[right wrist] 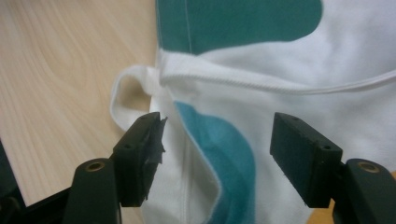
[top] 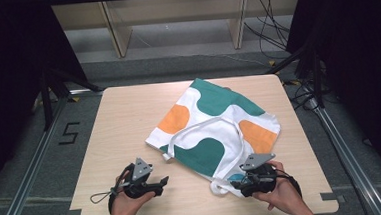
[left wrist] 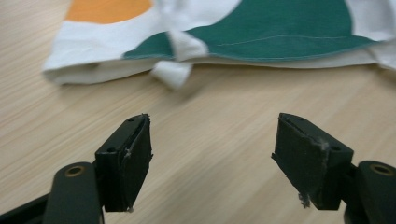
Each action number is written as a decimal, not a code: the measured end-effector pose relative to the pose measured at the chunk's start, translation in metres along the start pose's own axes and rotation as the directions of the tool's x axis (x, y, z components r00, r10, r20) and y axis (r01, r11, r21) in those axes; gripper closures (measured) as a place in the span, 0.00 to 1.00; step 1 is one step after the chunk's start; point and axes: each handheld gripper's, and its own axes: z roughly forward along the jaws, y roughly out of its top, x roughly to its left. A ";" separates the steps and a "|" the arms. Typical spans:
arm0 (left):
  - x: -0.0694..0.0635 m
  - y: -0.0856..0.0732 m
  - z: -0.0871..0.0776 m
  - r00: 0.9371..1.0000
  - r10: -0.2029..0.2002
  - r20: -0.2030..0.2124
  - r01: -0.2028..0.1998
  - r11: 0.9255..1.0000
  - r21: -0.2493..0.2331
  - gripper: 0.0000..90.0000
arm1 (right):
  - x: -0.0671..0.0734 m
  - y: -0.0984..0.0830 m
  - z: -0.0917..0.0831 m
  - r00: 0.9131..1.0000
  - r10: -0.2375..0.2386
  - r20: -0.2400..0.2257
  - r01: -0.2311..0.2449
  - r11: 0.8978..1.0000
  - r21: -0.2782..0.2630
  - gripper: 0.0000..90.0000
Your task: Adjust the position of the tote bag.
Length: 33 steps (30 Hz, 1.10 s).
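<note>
Pale wooden desk (top: 129, 121) carries a tote bag (top: 214, 126) lying flat mid-desk, my left gripper (left wrist: 212, 158) released over bare wood just short of its edge, my right gripper (right wrist: 215, 154) released astride its near corner by the handle (right wrist: 135, 98), so probably pre-grasp; next, close on cloth.

Table (top: 129, 121): pale wood-grain top, smooth, low sheen, grain lines plain in both gripper views.

Bag (top: 214, 121): woven cloth, matt, white ground printed with green, orange and teal patches; stitched seams visible; surface soft and creased. Its strap (top: 199, 127) is white cloth of the same matt finish, with a folded, sewn end.

Left gripper (left wrist: 212, 158): jaws of black matt plastic or rubber, pad edges rough and frayed. Right gripper (right wrist: 217, 158): same black matt finish, one pad edge chipped.

Grey plate (top: 142, 168) on the gripper: flat, dull, metal-like.
</note>
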 end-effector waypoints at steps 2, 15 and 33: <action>0.009 -0.003 -0.002 0.999 -0.017 -0.037 0.017 1.000 0.014 0.30 | 0.004 -0.004 0.008 0.999 -0.024 0.036 0.022 0.999 0.048 0.45; 0.020 -0.008 -0.002 0.997 -0.042 -0.064 0.045 0.998 0.046 0.28 | 0.008 -0.010 0.012 0.987 -0.150 0.059 0.142 0.983 0.114 0.87; 0.019 -0.001 0.025 0.994 -0.047 -0.095 0.051 0.998 0.035 0.29 | -0.044 -0.047 -0.035 0.982 -0.023 0.188 0.020 1.000 0.021 0.95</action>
